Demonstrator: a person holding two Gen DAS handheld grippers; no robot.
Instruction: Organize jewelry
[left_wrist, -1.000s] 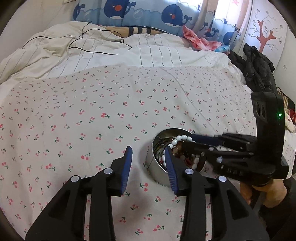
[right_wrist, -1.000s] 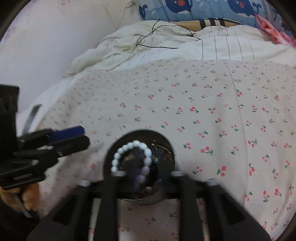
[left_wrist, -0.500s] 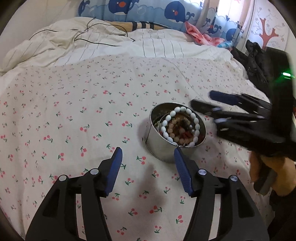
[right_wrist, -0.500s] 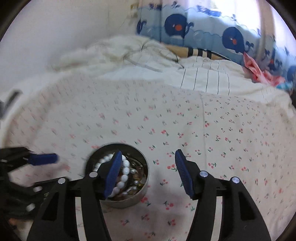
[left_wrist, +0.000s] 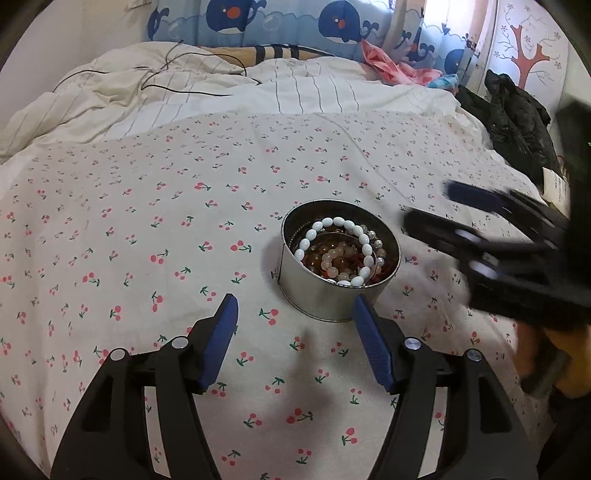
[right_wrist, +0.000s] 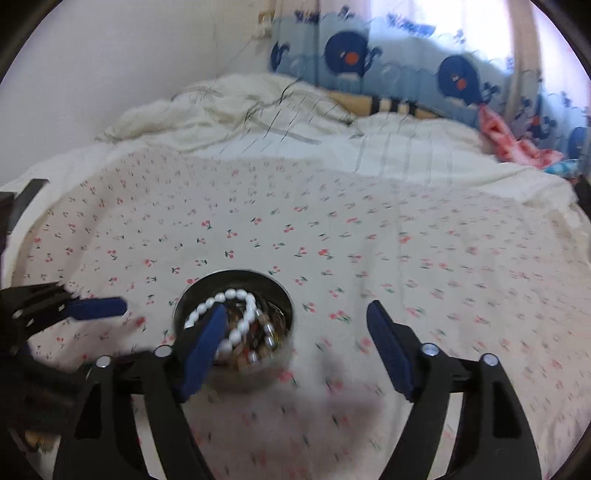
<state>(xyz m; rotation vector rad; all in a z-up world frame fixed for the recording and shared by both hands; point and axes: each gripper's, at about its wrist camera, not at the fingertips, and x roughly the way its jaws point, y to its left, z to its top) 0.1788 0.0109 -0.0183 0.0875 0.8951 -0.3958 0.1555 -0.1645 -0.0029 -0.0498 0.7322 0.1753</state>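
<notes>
Our left tongs (left_wrist: 291, 321) and right tongs (right_wrist: 295, 328) both gape wide, empty, just beside the metal tin (left_wrist: 332, 299) of bead bracelets (left_wrist: 340, 251) on the bed (left_wrist: 147, 221).

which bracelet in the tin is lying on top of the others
The white oval-bead bracelet, looped round the inside of the metal tin. The amber and translucent round-bead strands lie beneath and inside its ring.

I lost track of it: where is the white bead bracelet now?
The white bead bracelet lies inside the round tin on the cherry-print sheet, atop other beads.
</notes>
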